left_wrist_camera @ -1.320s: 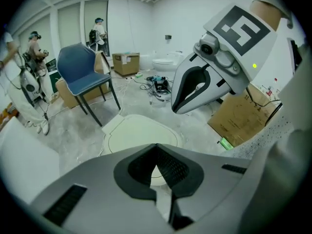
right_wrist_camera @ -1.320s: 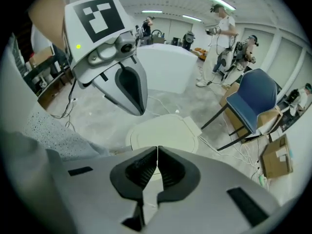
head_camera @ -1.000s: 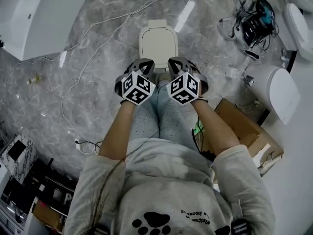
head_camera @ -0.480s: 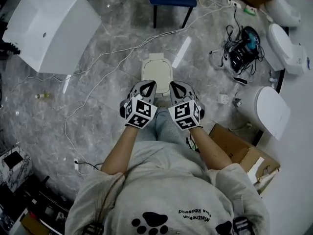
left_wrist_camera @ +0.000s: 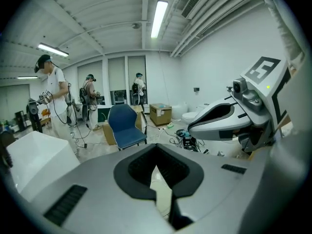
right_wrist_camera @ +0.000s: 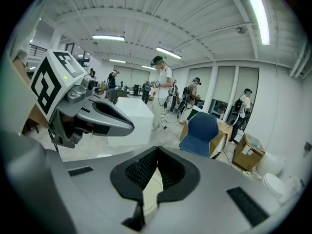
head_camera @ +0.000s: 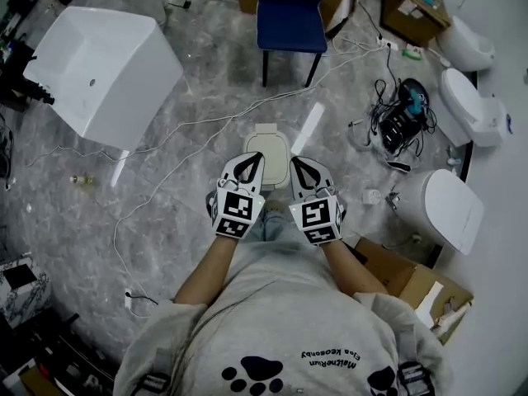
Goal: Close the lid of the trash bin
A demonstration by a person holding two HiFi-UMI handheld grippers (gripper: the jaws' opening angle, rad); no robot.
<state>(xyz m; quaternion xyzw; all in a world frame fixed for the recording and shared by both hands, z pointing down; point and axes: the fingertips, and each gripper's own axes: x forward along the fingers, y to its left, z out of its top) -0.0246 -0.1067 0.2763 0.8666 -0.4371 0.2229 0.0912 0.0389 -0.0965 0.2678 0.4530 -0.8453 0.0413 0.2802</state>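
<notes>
Two grippers side by side over the marble floor, and both are empty. The left gripper (head_camera: 251,163) has its jaws pressed together with nothing between them, and its own view confirms it: the dark pads meet in a point (left_wrist_camera: 156,149). It's the same for the right gripper (head_camera: 299,167), with jaws closed and nothing held (right_wrist_camera: 157,152).

The trash bin (head_camera: 266,148) stands on the floor at 12 o'clock from the two gripper tips, partly hidden behind them. Its cream lid lies flat on top, down. Neither gripper touches it, and a sliver of the cream surface shows through the gap below each pair of jaws.

Further out at 12 o'clock is a blue chair (head_camera: 289,15). At 10 o'clock sits a big white tub (head_camera: 103,73) tipped on its side. A tangle of cables (head_camera: 400,118) lies at 2 o'clock, a white toilet (head_camera: 450,209) at 3 o'clock and an open cardboard box (head_camera: 412,283) at 4 o'clock. Thin white cords trail across the floor, and people stand in the background of both gripper views.
</notes>
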